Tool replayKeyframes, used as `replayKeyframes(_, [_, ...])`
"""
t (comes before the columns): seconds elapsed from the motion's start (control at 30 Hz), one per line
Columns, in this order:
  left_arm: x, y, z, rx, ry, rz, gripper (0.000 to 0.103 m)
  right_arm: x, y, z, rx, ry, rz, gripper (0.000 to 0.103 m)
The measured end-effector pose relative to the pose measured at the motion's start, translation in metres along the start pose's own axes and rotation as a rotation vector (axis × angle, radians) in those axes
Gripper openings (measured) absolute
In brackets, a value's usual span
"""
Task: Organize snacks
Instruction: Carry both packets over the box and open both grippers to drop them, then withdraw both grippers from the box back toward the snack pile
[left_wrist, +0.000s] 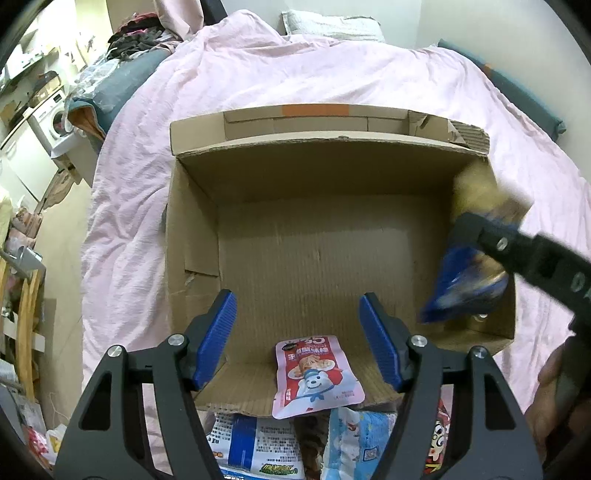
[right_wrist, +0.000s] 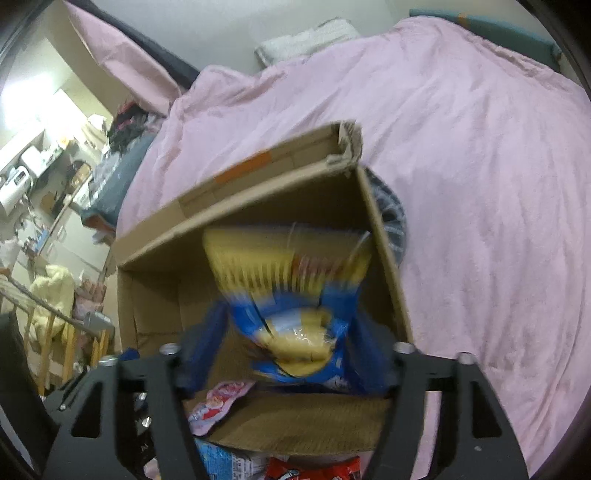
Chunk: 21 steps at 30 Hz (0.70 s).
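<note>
An open cardboard box (left_wrist: 192, 236) lies on a pink bed. My left gripper (left_wrist: 299, 339) hangs open over the box's near edge, its blue pads wide apart. Below them a pink snack packet (left_wrist: 314, 373) lies flat on the box floor, touching neither pad. At the box's right wall a blue and yellow snack bag (left_wrist: 465, 280) shows blurred beside a black finger (left_wrist: 517, 251) of the right gripper. In the right wrist view this bag (right_wrist: 295, 295) is between the pads of my right gripper (right_wrist: 288, 350), which is open, with cardboard visible between the left pad and the bag. The pink packet (right_wrist: 218, 402) shows lower left.
Loose snack packets lie in front of the box: a white and blue one (left_wrist: 251, 443), a light blue one (left_wrist: 354, 439) and a red one (right_wrist: 314, 470). The pink bedspread (left_wrist: 295, 66) surrounds the box. Clutter and a washing machine (left_wrist: 55, 118) stand left of the bed.
</note>
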<state>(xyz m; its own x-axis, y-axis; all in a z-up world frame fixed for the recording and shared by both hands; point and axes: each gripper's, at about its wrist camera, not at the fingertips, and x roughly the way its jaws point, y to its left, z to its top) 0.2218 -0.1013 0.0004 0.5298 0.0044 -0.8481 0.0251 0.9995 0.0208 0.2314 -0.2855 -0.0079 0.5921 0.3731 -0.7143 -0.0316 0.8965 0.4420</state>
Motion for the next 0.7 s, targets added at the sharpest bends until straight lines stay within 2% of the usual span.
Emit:
replayKeyframes(0.03, [-0.002,0.000,-0.001,0.003,-0.004,-0.003,0.066,-0.004,0.001,0.001,-0.004,-0.019,0.008,0.081])
replayKeyframes(0.13, [-0.010,0.002,-0.002,-0.002,-0.032,-0.007,0.066,-0.013,0.003,0.002,-0.016,-0.049,0.020,0.089])
replayKeyframes(0.27, [-0.022,0.007,-0.003,-0.024,-0.060,-0.007,0.067,-0.018,0.005,0.001,-0.023,-0.051,0.033,0.090])
replayKeyframes(0.33, [-0.030,0.012,-0.004,-0.043,-0.091,0.018,0.084,-0.021,0.006,0.000,-0.024,-0.051,0.037,0.090])
replayKeyframes(0.37, [-0.035,0.014,-0.004,-0.053,-0.106,0.022,0.085,-0.023,0.006,-0.001,-0.024,-0.054,0.033,0.090])
replayKeyframes(0.43, [-0.043,0.019,-0.004,-0.068,-0.130,0.023,0.085,-0.029,0.005,-0.001,-0.020,-0.077,0.016,0.090])
replayKeyframes(0.7, [-0.060,0.035,-0.010,-0.094,-0.145,0.006,0.085,-0.049,0.003,-0.009,0.000,-0.106,-0.006,0.090])
